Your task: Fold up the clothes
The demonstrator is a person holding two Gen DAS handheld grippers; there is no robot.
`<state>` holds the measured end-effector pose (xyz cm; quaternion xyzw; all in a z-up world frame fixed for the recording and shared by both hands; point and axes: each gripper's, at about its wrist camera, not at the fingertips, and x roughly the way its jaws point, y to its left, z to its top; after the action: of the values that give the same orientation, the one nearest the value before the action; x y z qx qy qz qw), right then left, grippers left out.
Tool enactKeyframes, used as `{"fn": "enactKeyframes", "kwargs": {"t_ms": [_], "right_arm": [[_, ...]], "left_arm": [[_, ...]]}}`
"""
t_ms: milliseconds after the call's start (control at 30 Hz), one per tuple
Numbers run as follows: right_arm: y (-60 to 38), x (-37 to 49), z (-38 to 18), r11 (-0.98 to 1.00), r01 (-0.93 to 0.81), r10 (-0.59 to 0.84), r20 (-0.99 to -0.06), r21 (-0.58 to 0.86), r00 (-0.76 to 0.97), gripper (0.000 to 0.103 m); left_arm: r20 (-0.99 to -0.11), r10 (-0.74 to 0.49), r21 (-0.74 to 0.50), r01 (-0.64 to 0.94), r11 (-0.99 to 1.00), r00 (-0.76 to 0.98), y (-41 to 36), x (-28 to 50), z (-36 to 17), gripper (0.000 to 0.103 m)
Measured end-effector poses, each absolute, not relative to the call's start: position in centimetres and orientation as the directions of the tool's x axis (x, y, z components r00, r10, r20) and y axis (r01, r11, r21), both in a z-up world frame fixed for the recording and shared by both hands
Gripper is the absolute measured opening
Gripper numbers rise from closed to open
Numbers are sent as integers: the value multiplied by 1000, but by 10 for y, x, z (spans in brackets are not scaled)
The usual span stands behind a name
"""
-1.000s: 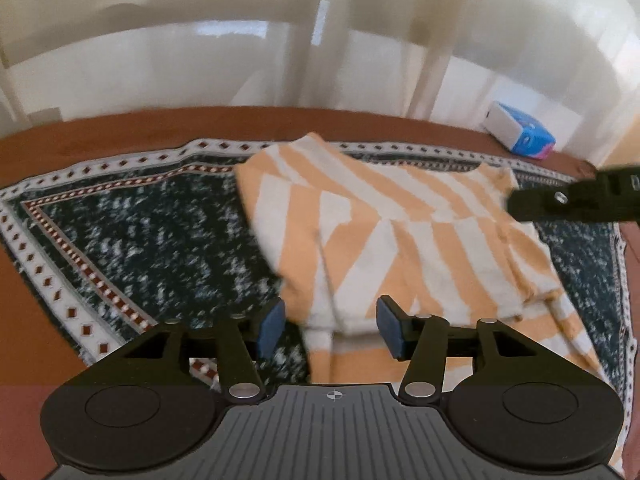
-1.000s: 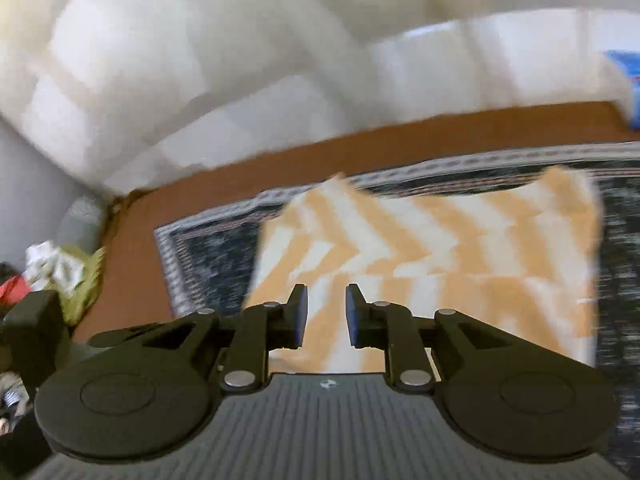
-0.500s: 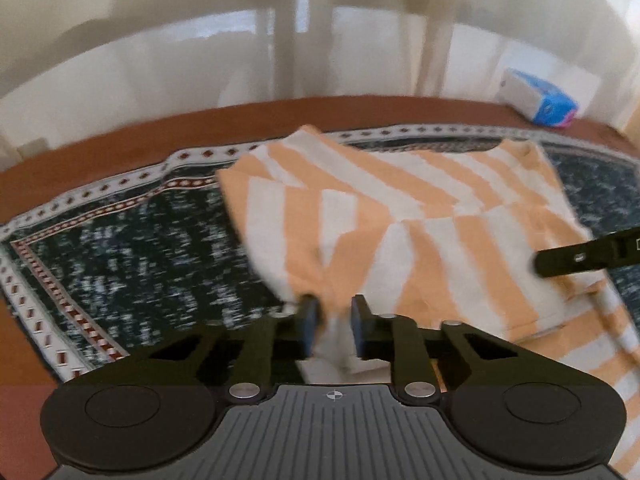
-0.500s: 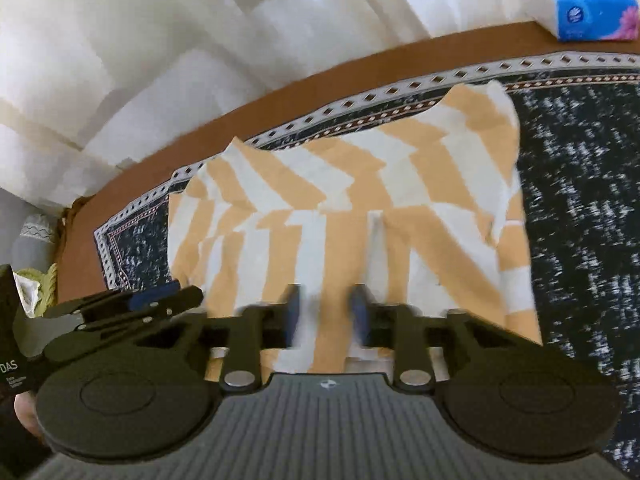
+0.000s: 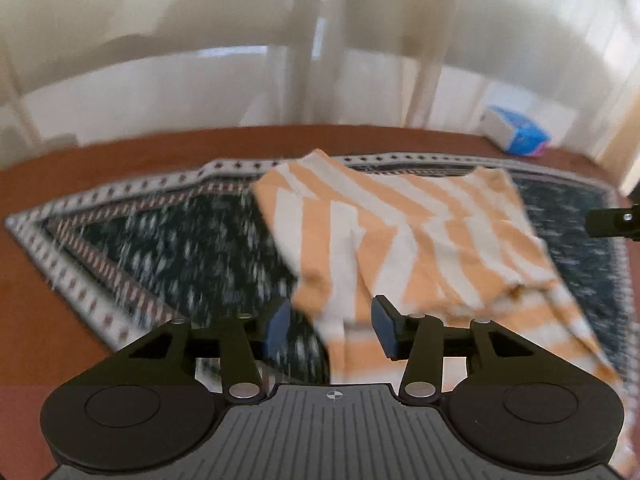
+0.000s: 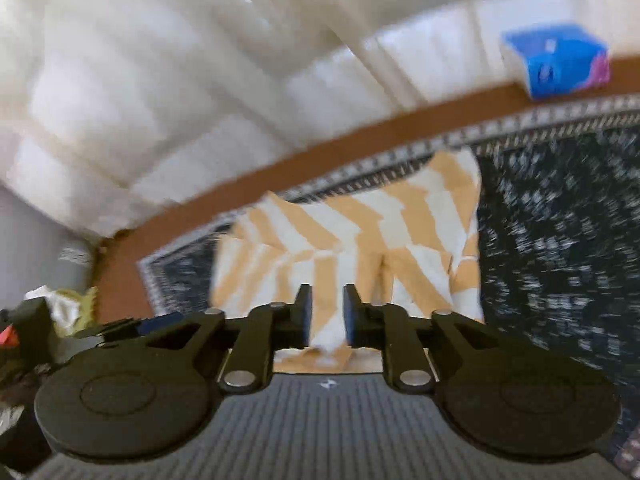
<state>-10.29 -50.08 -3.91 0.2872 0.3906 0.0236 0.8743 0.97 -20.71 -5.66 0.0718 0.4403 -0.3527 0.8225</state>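
You have one garment in front of you: an orange-and-white striped shirt, soft knit, already doubled over itself so the broad stripes meet in chevrons. It lies near the middle of a single patterned cloth, dark and speckled white, with a pale border of small diamonds. That cloth covers a brown tabletop whose far edge curves in the fisheye. One blue tissue pack, boxy with a pink corner, sits at the tabletop's far edge by sheer white curtains hanging in loose folds.

You hold two claws, each black plastic with two blue pads. Your left claw has just been opening: its fingers stand wide apart, and the near corner of the shirt lies between them without either pad pressing it. Your right claw has also just opened, though only to a narrow gap; the shirt's near hem shows through that gap, and whether the pads touch the fabric you cannot tell from this blurred view, so call it parted rather than gripping.

From the right wrist view the shirt reads as a rough rectangle with a shallow neckline dip at the far edge. A crumpled heap of pale and yellow-green fabric lies off the tabletop's left end.
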Motion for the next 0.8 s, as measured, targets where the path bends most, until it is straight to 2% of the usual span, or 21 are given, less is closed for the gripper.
{"fn": "enactKeyframes", "kwargs": {"t_ms": [100,133,333,400,567,800], "right_arm": [[-500,-155,-19,842,181,248,-663,508,706,39],[-498,-174,-17,843,196,235,-670,501,704,41],[-473,-264,-55,835,357,153,-800,419,580,41],[-466,-287,-69,819,402,142,-823,410,550,41],[-460,-326,-92,798,459,117,-848,391,518,41],[-459,-338,-108,842,402,125,-854,360,505,42]], "left_arm": [[-800,-524,-249,632,734,293,-174,-14,-65,69],[-807,-524,-264,628,732,271,-164,-24,-69,70],[-850,-513,-328,645,690,116,-130,-79,-90,72],[-861,-497,-317,652,689,107,-125,-94,-93,72],[-876,-473,-318,627,711,92,-117,-121,-101,72],[-879,-468,-319,620,717,89,-118,-145,-102,73]]}}
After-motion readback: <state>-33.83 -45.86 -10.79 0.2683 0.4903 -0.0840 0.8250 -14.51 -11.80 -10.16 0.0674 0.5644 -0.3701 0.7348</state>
